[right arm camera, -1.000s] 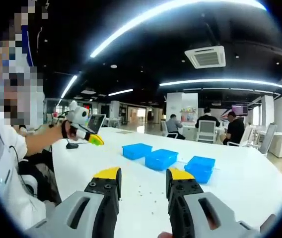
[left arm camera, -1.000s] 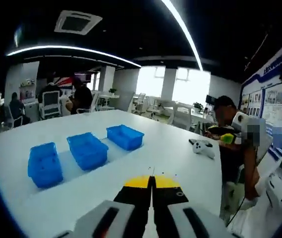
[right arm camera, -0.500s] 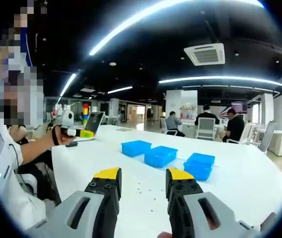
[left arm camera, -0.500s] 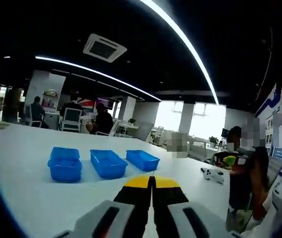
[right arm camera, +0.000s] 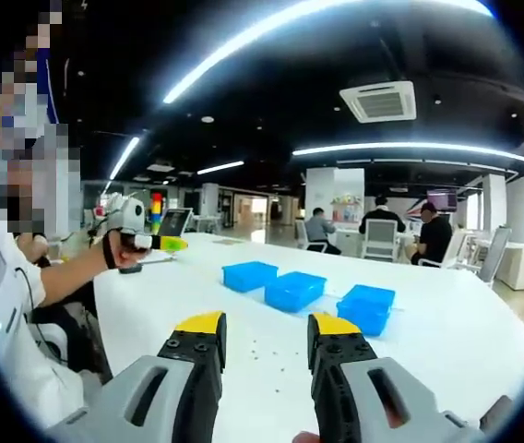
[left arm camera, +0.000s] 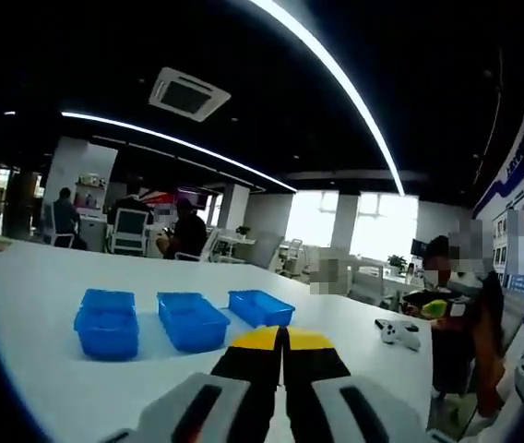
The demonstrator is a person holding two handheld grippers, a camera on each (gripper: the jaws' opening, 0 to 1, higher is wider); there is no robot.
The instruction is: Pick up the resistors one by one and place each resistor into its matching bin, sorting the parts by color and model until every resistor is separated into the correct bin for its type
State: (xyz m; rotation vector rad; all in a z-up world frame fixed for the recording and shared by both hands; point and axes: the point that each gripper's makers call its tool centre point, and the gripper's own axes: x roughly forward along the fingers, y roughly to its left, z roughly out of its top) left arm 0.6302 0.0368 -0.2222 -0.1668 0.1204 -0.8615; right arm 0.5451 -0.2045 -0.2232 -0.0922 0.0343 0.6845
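Resistors [right arm camera: 264, 353] lie as tiny dark specks scattered on the white counter [right arm camera: 446, 332] just ahead of the right tool [right arm camera: 264, 334], whose jaws stand spread and empty. Three blue bins [right arm camera: 294, 290] sit in a row beyond them, well apart from the specks. The left tool [left arm camera: 282, 340] hovers with its jaws pressed together. To pick well, the right tool should drop straight over one speck and close gently, since such small parts slip easily.
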